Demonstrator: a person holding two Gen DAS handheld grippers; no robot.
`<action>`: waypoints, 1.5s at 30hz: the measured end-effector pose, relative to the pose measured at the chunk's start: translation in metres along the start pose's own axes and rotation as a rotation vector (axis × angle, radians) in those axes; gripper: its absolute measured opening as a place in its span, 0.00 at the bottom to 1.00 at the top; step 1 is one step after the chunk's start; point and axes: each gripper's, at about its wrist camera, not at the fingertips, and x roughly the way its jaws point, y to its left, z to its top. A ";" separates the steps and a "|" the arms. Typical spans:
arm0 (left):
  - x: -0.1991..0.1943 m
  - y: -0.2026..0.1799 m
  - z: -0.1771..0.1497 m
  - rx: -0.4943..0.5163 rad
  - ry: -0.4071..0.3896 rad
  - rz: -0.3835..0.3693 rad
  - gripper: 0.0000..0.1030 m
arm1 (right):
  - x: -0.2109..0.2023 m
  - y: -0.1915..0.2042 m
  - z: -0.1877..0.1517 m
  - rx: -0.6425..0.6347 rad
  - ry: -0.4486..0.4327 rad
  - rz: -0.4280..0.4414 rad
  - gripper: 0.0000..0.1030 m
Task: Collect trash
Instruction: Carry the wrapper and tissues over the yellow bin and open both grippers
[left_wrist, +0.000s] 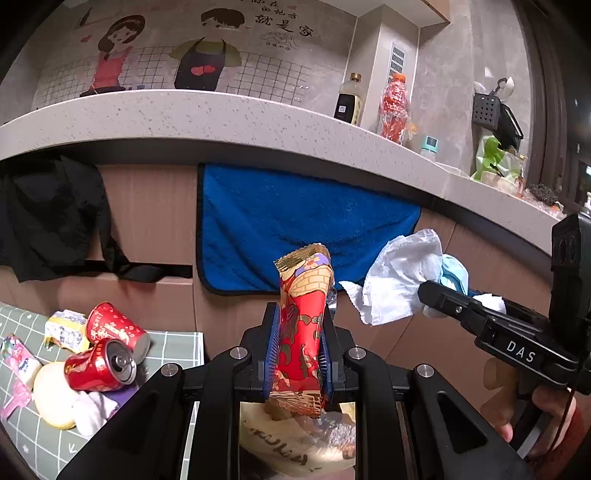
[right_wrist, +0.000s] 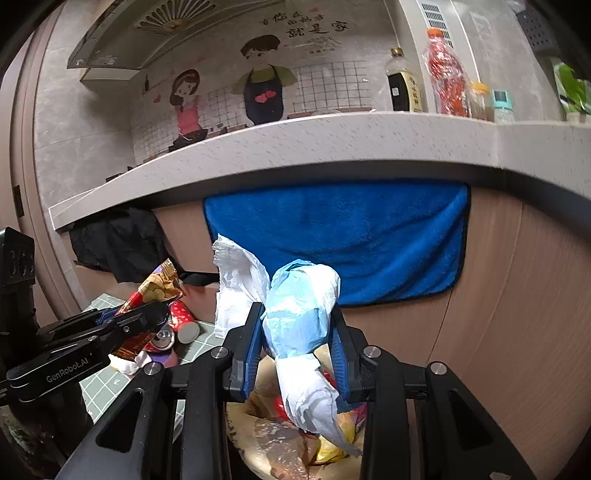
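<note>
My left gripper (left_wrist: 297, 350) is shut on a red and gold snack wrapper (left_wrist: 303, 325), held upright above a trash bin (left_wrist: 295, 443) with wrappers in it. My right gripper (right_wrist: 295, 332) is shut on a crumpled wad of white and light blue tissue (right_wrist: 301, 317), held over the same bin (right_wrist: 295, 443). The right gripper (left_wrist: 443, 295) with the tissue (left_wrist: 402, 277) shows at the right of the left wrist view. The left gripper (right_wrist: 147, 314) with the wrapper (right_wrist: 159, 288) shows at the left of the right wrist view.
Two red cans (left_wrist: 107, 350), a yellow packet (left_wrist: 64, 328), a pink packet (left_wrist: 18, 365) and white trash lie on a green grid mat (left_wrist: 48, 450) at left. A blue towel (left_wrist: 295, 229) hangs under the stone counter (left_wrist: 221, 122), which holds bottles (left_wrist: 395, 107).
</note>
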 end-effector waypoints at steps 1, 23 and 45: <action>0.002 -0.001 -0.001 0.003 -0.001 0.003 0.20 | 0.002 -0.002 -0.002 0.004 0.004 -0.003 0.30; 0.061 0.001 -0.020 -0.014 0.092 -0.036 0.21 | 0.056 -0.032 -0.027 0.094 0.089 -0.006 0.30; 0.022 0.086 -0.019 -0.165 0.117 -0.003 0.57 | 0.043 -0.036 -0.033 0.176 0.051 -0.029 0.53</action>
